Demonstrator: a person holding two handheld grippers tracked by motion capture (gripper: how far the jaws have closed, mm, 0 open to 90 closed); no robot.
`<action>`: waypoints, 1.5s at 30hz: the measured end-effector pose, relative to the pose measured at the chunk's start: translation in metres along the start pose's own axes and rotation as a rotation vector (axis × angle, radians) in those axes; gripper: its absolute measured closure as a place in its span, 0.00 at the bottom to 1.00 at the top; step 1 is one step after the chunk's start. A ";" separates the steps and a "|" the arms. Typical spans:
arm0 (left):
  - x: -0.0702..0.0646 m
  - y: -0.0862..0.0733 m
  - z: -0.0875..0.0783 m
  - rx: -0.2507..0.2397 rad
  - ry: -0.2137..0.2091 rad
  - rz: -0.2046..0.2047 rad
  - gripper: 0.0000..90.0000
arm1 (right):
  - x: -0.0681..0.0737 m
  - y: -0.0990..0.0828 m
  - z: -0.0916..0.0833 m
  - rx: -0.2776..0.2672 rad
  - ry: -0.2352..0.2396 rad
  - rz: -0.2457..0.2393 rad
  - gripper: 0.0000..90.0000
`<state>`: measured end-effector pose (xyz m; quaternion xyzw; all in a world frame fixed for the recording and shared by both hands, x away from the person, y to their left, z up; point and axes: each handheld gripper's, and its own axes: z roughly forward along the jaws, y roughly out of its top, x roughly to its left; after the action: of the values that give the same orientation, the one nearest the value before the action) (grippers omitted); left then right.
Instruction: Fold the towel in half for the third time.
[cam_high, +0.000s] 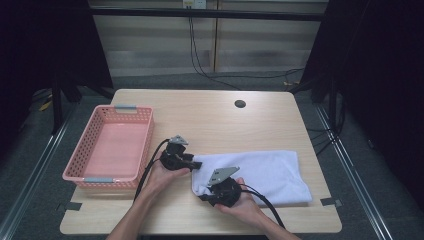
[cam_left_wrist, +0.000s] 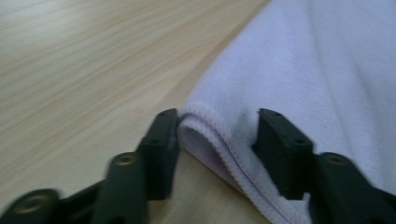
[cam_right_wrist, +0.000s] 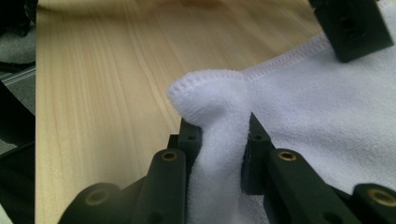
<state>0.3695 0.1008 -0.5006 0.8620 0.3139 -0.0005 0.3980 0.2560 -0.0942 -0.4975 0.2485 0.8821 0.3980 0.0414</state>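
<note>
**Pale wood table, white towel gripped at its left edge**

Pale wood makes up the table (cam_high: 210, 120), which stands before a grey floor and dark curtains, with a small round hole near its far edge. On its near right part lies a folded white towel (cam_high: 265, 172), flat except at its left edge. A pink basket (cam_high: 145, 145) sits on the left side of the table, well apart from the towel.

At the towel's near left corner, the right gripper (cam_right_wrist: 223, 149) has its 2 jaws clamped on a bunched fold of cloth, which rises in a rounded hump above the pads. The left gripper (cam_left_wrist: 217, 135) is at the towel's far left corner: its 2 jaws stand apart on either side of the hemmed edge, the stitched border between them. Whether the pads already press on the cloth cannot be told. A person's hand holds each gripper, forearms coming in from the near side.
</note>
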 end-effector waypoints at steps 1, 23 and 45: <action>-0.001 0.000 0.000 0.006 -0.011 -0.001 0.65 | 0.000 0.000 0.000 -0.002 0.001 0.006 0.84; 0.009 0.035 -0.046 -0.219 -0.118 -0.155 0.93 | -0.015 0.047 -0.039 -0.201 0.062 0.116 0.86; 0.013 0.044 -0.110 -0.245 -0.032 -0.146 0.93 | 0.005 0.100 -0.039 -0.302 0.090 0.075 0.87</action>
<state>0.3767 0.1620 -0.3989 0.7818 0.3669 -0.0050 0.5041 0.2814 -0.0627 -0.3978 0.2540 0.8035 0.5379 0.0239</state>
